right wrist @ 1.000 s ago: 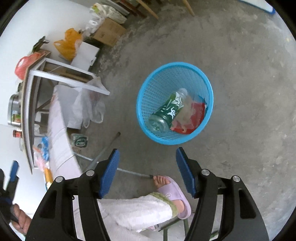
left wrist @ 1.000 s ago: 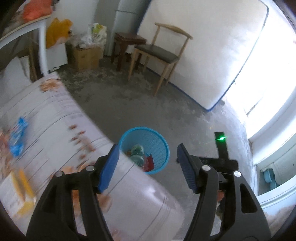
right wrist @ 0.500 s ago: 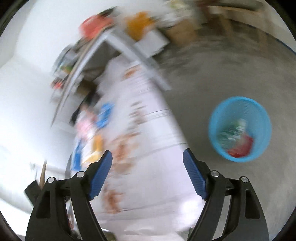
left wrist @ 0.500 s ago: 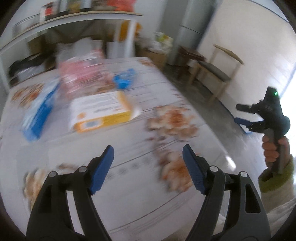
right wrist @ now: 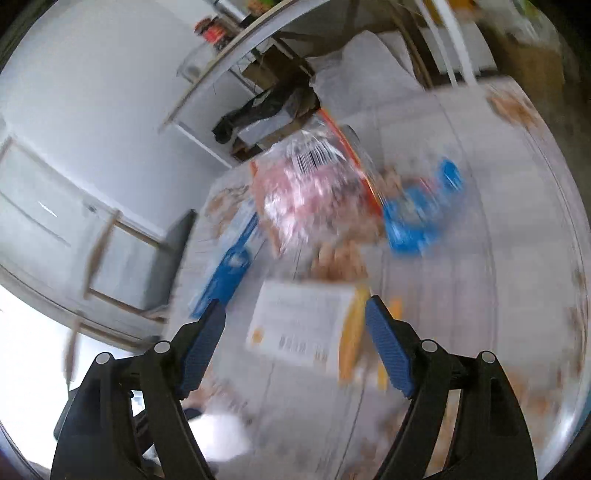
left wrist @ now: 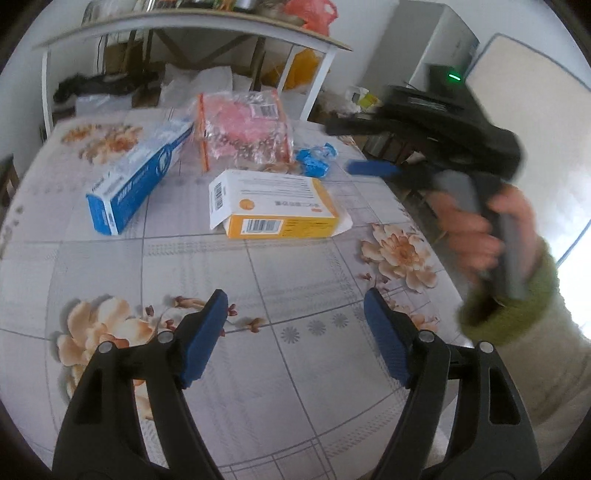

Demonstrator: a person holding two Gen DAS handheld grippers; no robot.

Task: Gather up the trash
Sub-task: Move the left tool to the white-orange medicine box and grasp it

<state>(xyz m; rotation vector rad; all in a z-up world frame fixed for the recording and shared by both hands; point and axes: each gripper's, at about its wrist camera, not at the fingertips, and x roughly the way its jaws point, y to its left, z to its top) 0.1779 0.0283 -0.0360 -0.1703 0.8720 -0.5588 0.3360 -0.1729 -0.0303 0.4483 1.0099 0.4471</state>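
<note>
Lived-in home: floral tablecloth (left wrist: 258, 280), cluttered shelf (left wrist: 192, 27), fridge (left wrist: 439, 44).

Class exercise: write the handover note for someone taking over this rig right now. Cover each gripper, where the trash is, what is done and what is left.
Left gripper: open, empty, over the near part of the table.
Right gripper: open, empty, aimed at the orange box.
Trash on the table: orange box, blue box to its left, pink bag behind, blue wrapper at the right.
Done: nothing held; no bin in view now.
Left: pick up all four pieces and bin them. The orange box looks the likely first pick.
</note>
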